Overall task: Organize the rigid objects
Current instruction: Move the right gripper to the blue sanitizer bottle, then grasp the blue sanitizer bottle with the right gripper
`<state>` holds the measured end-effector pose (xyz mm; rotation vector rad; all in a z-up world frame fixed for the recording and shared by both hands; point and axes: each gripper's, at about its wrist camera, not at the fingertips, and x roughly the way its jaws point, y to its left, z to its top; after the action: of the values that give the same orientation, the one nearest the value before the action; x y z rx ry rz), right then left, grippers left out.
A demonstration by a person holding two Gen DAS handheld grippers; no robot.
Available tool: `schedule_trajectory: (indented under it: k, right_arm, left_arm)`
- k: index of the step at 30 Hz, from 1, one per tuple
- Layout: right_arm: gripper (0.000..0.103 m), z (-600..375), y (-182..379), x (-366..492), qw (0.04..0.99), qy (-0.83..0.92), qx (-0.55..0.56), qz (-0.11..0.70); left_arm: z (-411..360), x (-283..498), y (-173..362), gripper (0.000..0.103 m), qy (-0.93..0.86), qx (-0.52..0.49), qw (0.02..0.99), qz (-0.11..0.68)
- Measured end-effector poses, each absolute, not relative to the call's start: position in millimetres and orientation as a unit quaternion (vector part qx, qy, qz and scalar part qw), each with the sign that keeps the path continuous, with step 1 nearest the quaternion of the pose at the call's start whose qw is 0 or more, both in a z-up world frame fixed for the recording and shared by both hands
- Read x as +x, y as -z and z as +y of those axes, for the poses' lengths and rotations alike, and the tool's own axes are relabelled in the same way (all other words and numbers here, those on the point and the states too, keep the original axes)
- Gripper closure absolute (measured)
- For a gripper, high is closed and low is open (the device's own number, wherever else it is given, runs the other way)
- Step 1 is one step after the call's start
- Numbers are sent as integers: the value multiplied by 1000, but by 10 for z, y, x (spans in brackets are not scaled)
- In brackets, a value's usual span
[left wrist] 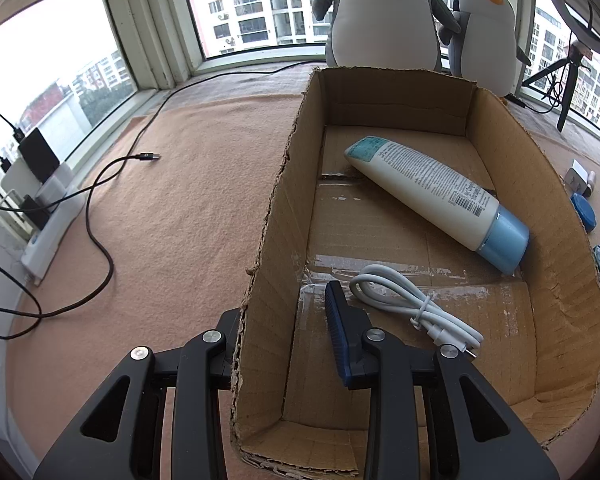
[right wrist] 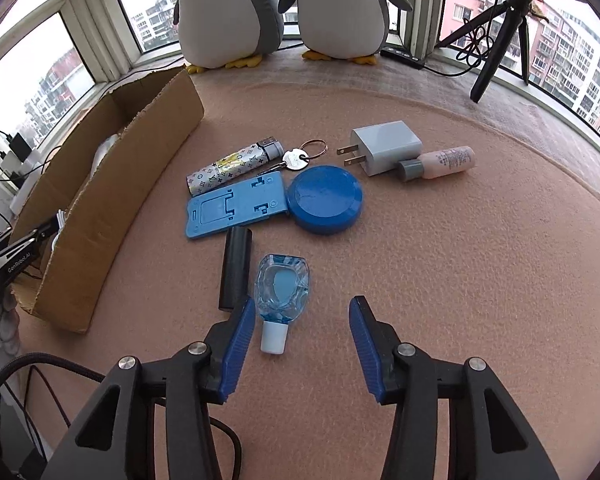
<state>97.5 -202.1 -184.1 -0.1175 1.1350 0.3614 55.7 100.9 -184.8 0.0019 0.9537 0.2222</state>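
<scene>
We see the left gripper (left wrist: 288,340) clamped on the cardboard box (left wrist: 260,280) wall; the right gripper (right wrist: 300,344) gapes (nothing gripped), a small blue bottle (right wrist: 282,292) just beside its left finger.

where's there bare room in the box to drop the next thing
Inside the cardboard box, the floor along the left wall is bare from near end to far, and so is the far end beyond the lotion tube. The right side is crowded: the tube lies diagonally there, with the coiled white cable nearer. The left gripper clamps the near left wall.
</scene>
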Motion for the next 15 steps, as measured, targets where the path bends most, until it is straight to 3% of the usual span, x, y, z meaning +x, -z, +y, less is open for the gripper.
schedule_trajectory:
  k: [15]
  right_arm:
    - [62, -1855, 1937, 1070, 821, -170, -88, 538]
  left_arm:
    - [1009, 557, 1849, 73, -107, 1, 883, 458]
